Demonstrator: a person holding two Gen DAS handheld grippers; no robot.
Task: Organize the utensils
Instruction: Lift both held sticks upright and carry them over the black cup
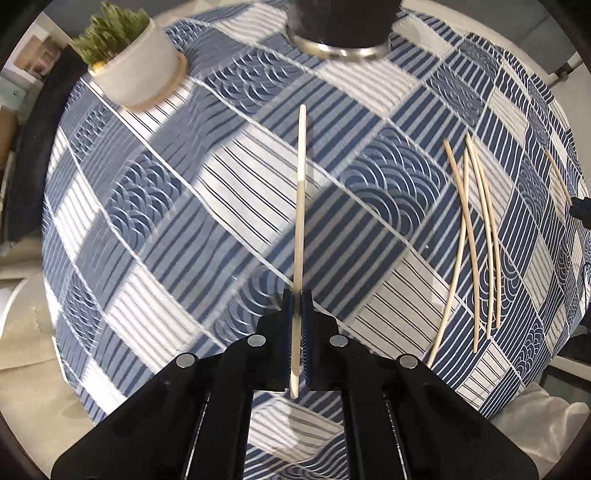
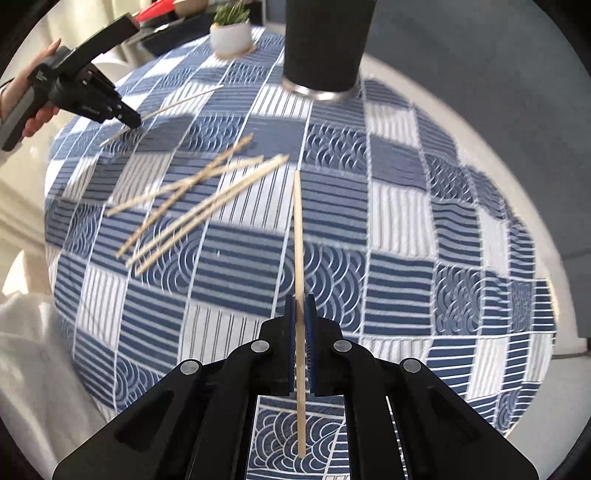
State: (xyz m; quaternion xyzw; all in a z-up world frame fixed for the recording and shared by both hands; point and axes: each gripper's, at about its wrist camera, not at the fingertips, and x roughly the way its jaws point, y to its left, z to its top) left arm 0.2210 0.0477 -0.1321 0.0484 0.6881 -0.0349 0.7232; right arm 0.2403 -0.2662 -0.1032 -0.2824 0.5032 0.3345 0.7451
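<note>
The left gripper (image 1: 296, 295) points straight down at the table, and its jaws are clenched on one pale chopstick (image 1: 301, 206). This stick runs from between the pads far forward of the jaws, and a short end shows behind them. In the right wrist view a hand (image 2: 26, 107) holds this gripper (image 2: 131, 120) from the left, with the stick crossing under its tip.

The right gripper (image 2: 303, 299) is tilted steeply down, and its jaws are closed tightly on a second chopstick (image 2: 298, 266). This one also reaches forward of the jaws and goes back between the two fingers.

Four loose chopsticks (image 1: 476, 236) lie on the blue and white patterned tablecloth (image 1: 207, 206), to the right of the left jaws and to the forward left of the right jaws; some of them cross each other. A dark ribbed cup with a metal ring (image 1: 340, 29) stands far ahead of both jaws. A small potted plant (image 1: 129, 66) stands ahead and to the left of the left jaws, near the table edge.

The cloth directly ahead of each pair of jaws is open up to the cup. The round table edge curves close on the right of the right gripper.
</note>
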